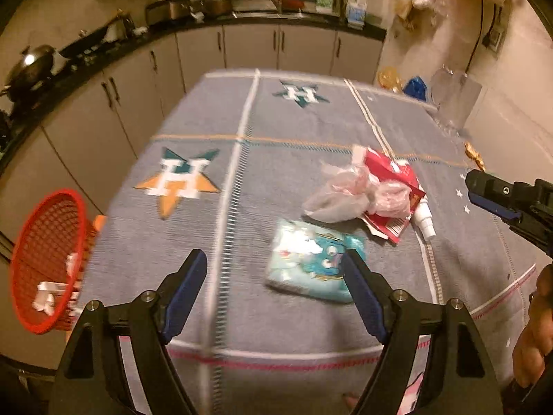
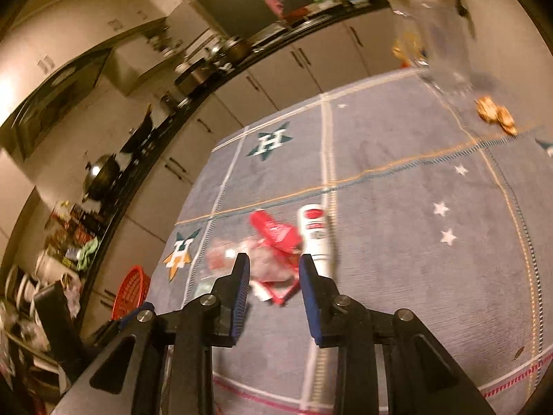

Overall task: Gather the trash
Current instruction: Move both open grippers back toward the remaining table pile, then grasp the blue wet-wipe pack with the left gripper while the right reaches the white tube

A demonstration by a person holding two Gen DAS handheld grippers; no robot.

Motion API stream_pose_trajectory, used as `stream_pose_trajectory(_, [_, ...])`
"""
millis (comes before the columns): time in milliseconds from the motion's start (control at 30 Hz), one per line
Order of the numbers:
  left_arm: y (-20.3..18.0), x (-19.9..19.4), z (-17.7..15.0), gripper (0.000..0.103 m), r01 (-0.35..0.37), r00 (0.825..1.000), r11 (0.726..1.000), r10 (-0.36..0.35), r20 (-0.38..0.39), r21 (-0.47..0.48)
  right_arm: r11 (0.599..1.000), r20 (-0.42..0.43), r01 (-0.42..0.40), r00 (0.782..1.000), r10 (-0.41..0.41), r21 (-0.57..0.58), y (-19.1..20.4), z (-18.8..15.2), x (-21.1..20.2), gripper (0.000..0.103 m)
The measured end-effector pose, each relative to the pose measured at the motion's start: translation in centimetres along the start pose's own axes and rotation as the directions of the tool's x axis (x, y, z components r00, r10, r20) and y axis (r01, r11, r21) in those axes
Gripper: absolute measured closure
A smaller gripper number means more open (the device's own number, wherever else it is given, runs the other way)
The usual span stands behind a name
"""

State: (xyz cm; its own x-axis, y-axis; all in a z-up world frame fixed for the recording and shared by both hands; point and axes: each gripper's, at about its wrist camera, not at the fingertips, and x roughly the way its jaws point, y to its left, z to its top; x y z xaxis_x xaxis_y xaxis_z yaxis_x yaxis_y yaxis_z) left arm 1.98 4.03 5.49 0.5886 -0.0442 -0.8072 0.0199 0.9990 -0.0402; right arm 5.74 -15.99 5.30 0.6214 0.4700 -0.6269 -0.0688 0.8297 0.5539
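Trash lies in a loose heap on the grey star-patterned tablecloth [image 1: 283, 180]. In the left wrist view, a pale blue tissue pack [image 1: 312, 266] sits nearest, just beyond the left gripper [image 1: 274, 266], whose jaws stand wide and hold nothing. Beyond the pack, a crumpled clear plastic bag [image 1: 340, 193] rests on a torn red wrapper [image 1: 394, 186], and a white bottle [image 1: 425, 219] lies touching the wrapper's right side. A red mesh basket [image 1: 46, 259] hangs off the table's near left edge with a few white scraps already in it, so I judge that part of the collecting is done. The right gripper [image 1: 497, 197] shows at the right edge; from here I cannot tell how its jaws stand.

In the right wrist view, the right gripper [image 2: 274, 269] hovers above the heap with its jaws moderately apart and nothing between them. The red wrapper [image 2: 276, 238] and plastic bag [image 2: 238, 259] lie just past its tips, the white bottle [image 2: 316, 238] alongside on the right. The basket [image 2: 133, 290] sits at the near left. Orange-brown scraps [image 2: 496, 116] lie far right, well apart.

At least four pieces remain on the cloth, so most of the task looks left to do.
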Motion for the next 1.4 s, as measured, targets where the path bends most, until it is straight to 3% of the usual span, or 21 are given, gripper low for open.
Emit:
stream_pose_trajectory(233, [-0.9, 2.4, 0.7, 0.023, -0.032, 0.999, 0.996, 0.03, -0.031, -0.082, 0.998, -0.008, -0.04, 0.999, 0.04, 0.042, -1.6, 0.1, -0.1, 0.071])
stream_pose_trajectory(367, [-0.9, 4.4, 1.2, 0.023, -0.031, 0.996, 0.994, 0.021, -0.089, -0.108, 0.998, -0.007, -0.052, 0.999, 0.052, 0.036, -1.5, 0.0, -0.3, 0.071])
stream_pose_trajectory(533, [-2.6, 4.9, 0.7, 0.022, 0.006, 0.996, 0.998, -0.011, -0.089, -0.056, 0.997, -0.006, -0.059, 0.998, 0.06, 0.054, -1.8, -0.1, -0.4, 0.071])
stream_pose_trajectory(767, [-5.6, 4.7, -0.9, 0.022, 0.037, 0.997, 0.992, -0.028, -0.075, 0.117, 0.997, -0.011, -0.05, 0.999, 0.051, 0.059, -1.8, -0.1, -0.2, 0.07])
stream_pose_trajectory(900, [-5.5, 4.8, -0.9, 0.022, 0.04, 0.998, 0.993, -0.035, -0.046, 0.112, 0.998, -0.013, -0.039, 0.999, 0.039, 0.051, -1.8, -0.1, 0.1, 0.07])
stream_pose_trajectory(967, [-5.3, 4.7, -0.8, 0.03, 0.047, 0.999, 0.994, -0.044, -0.03, 0.102, 0.998, -0.02, -0.036, 0.999, 0.037, 0.053, -1.9, -0.2, 0.4, 0.07])
stream_pose_trajectory(1067, [-4.9, 4.5, -0.8, 0.032, 0.05, 0.999, 0.994, -0.049, -0.013, 0.1, 0.998, -0.028, -0.031, 0.999, 0.032, 0.052, -1.8, -0.2, 0.7, 0.07])
stream_pose_trajectory(1267, [-4.6, 4.0, -1.2, 0.034, 0.011, 1.0, 0.994, -0.014, 0.023, 0.107, 0.999, -0.037, -0.022, 0.999, 0.023, 0.031, -1.5, -0.5, 1.3, 0.07])
stream_pose_trajectory(1400, [-3.4, 2.6, -2.0, 0.034, 0.035, 0.999, 0.995, -0.038, 0.03, 0.093, 0.999, -0.038, -0.03, 0.999, 0.031, 0.011, -0.9, -0.7, 1.7, 0.07])
